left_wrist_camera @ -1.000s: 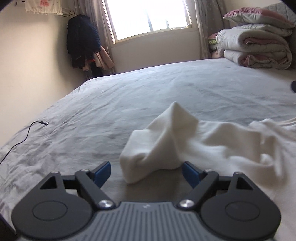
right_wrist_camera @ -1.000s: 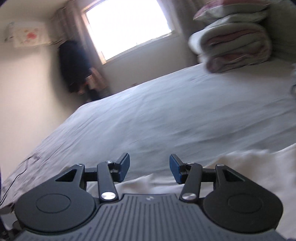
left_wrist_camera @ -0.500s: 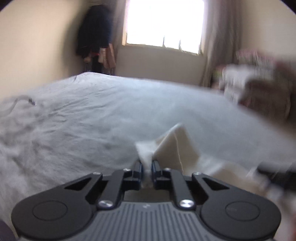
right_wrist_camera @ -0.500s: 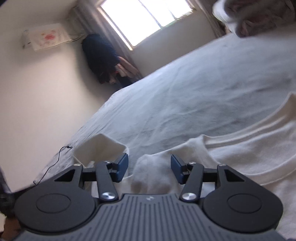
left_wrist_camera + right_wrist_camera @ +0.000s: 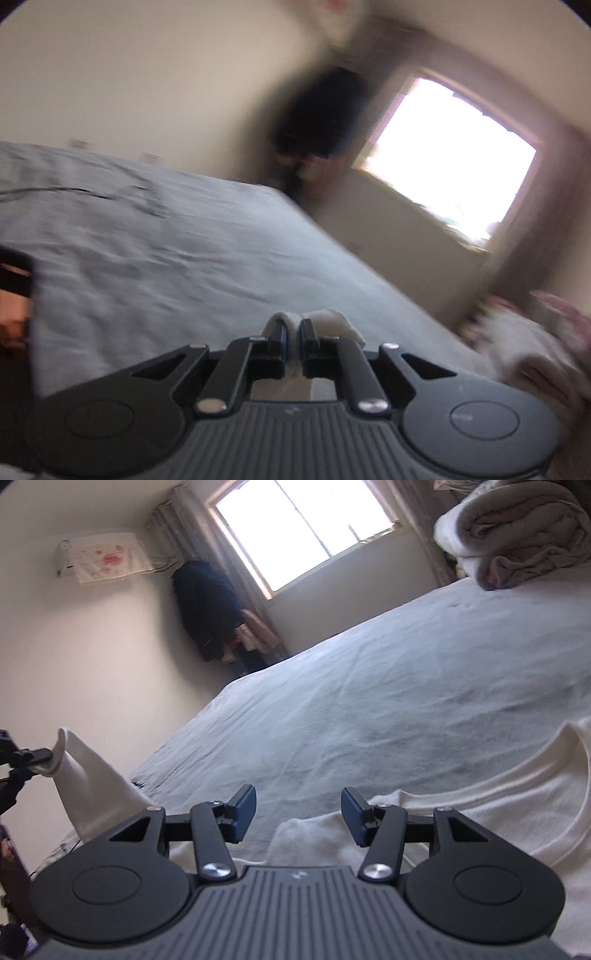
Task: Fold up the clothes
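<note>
The left claw (image 5: pixel 293 334) is pressed together on a fold of soft white cloth: a small rounded bulge of it shows just past the black fingertips (image 5: pixel 277 332), and a thin strip runs down the narrow gap between them. This view is tilted and smeared, so the weave cannot be read there. From the right wrist view the same piece shows as a sleeve (image 5: pixel 86 786), pulled up off the bed into a smooth, cone-like tent whose tip is caught in the left claw (image 5: pixel 44 757) at the left edge of the picture.

The right claw (image 5: pixel 298 814) is spread, its two blue pads (image 5: pixel 243 812) well apart, with nothing pinched between them. It hangs low over the white shirt (image 5: pixel 517 812), which lies on the near right part of the bed; the ribbed round collar (image 5: pixel 535 760) curves across the cloth as a raised band, and a rumpled lump of the same knit sits right under the pads (whether they touch it is unclear).

The bed (image 5: pixel 388 701) is covered by a pale grey sheet, finely wrinkled. At its far right corner lies a stack of thick folded quilts (image 5: pixel 517 535), puffy and rolled at the edges. A dark coat (image 5: pixel 210 609) hangs in the corner beside the bright window (image 5: pixel 295 528).
</note>
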